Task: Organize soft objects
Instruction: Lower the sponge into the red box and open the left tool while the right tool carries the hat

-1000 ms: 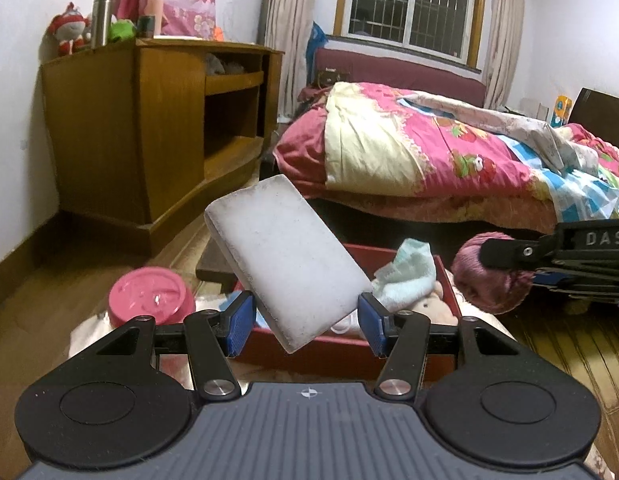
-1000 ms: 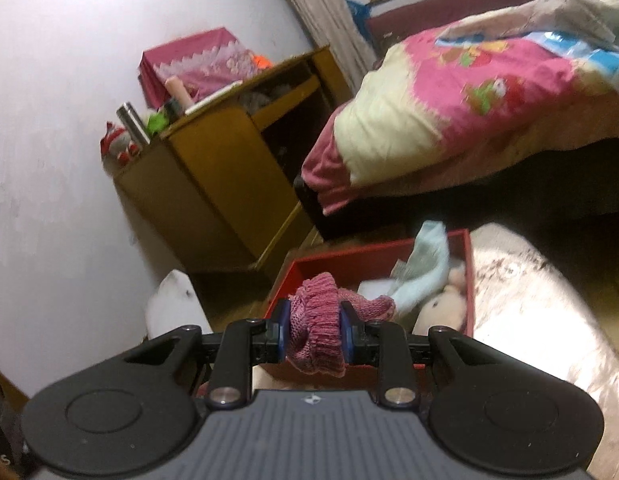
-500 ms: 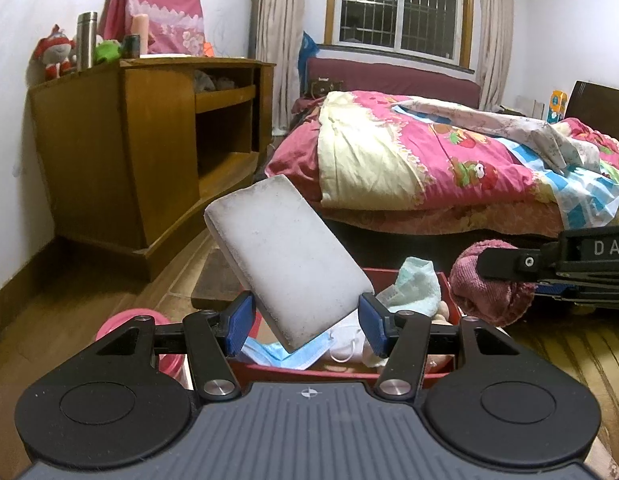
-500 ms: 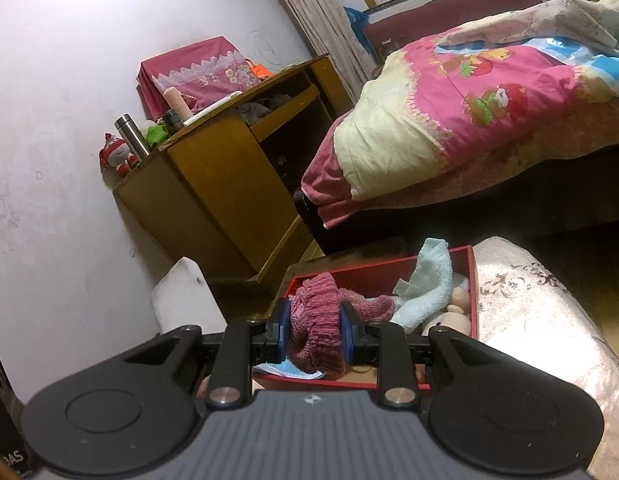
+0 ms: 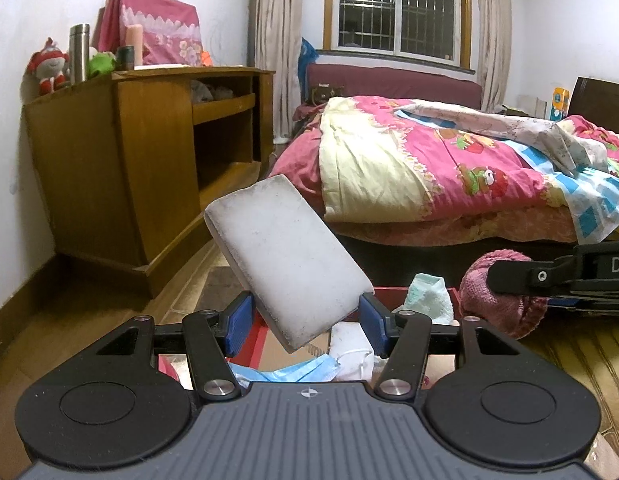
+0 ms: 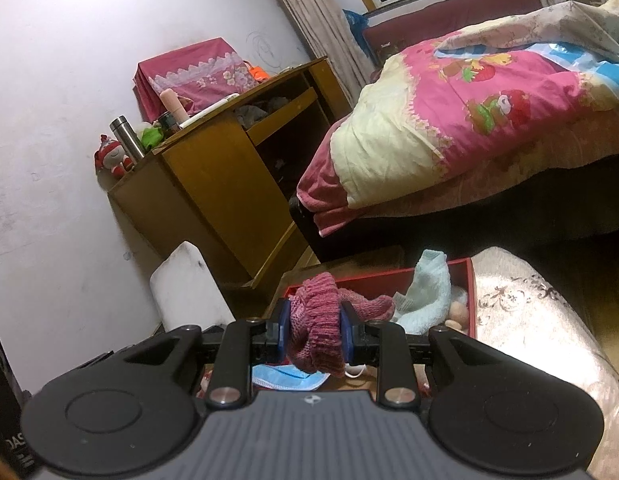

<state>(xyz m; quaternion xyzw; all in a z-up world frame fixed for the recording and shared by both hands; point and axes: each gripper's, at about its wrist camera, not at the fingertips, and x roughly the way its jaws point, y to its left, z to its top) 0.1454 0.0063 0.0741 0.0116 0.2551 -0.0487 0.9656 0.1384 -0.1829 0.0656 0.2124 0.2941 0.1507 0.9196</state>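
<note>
A: What do the left tongs (image 5: 305, 322) have?

B: They are clamped on a white rectangular foam sponge block (image 5: 285, 260), blue pads pressing its lower end, the block tilted up and leaning to the left above the red rectangular storage box (image 5: 389, 291).

A: And the right tongs (image 6: 314, 330)?

B: Closed tight on a dusty-pink knitted wool hat (image 6: 319, 330), which bulges out above and hangs below the pads, just over the near edge of the red box.

A: What lies in the box?

B: Nearest the tongs, a blue pleated face mask (image 6: 287, 376). Further in, a pale mint-green towel (image 6: 427, 292) stands bunched up, with a beige plush toy (image 6: 457, 312) beside it; more I cannot make out.

A: Around the box?

B: To its right, a cream patterned cushion (image 6: 529, 320). Beyond the box, a bed with a pink cartoon-print quilt (image 5: 449, 168); left of the box, against the wall, a brown wooden cabinet (image 5: 141, 152) carrying a steel flask (image 5: 78, 53) and a red plush doll (image 5: 49, 66).
</note>
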